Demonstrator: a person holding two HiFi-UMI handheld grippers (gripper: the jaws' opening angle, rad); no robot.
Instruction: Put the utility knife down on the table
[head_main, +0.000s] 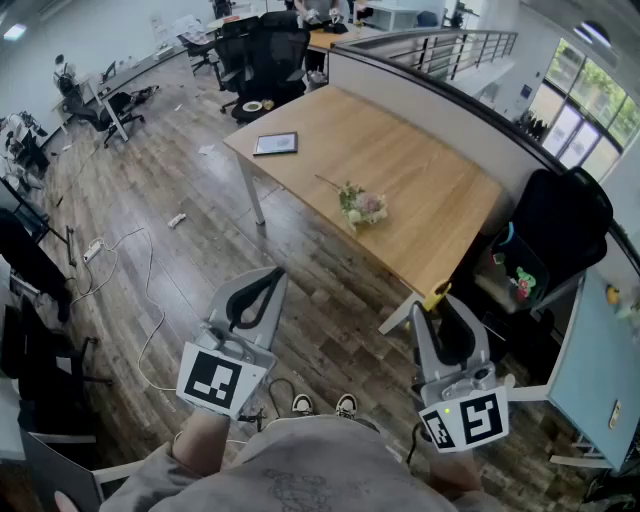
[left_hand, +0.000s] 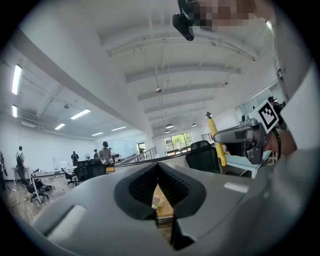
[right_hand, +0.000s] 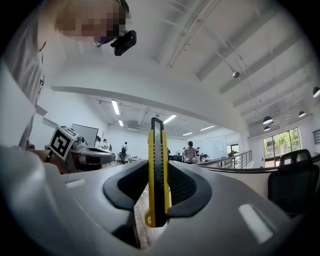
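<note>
Fingers of the right gripper are pinching the utility knife upright, seemingly for a steady carry, and it is hanging well short of the table; left gripper is idling closed, empty.

The bouquet lies mid-table, the tablet at its far-left corner, office chairs behind.

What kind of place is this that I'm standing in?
Most likely an open-plan office: black office chairs stand by desks along the wall, a large wooden table fills the middle, and strip lights run across the ceiling.
</note>
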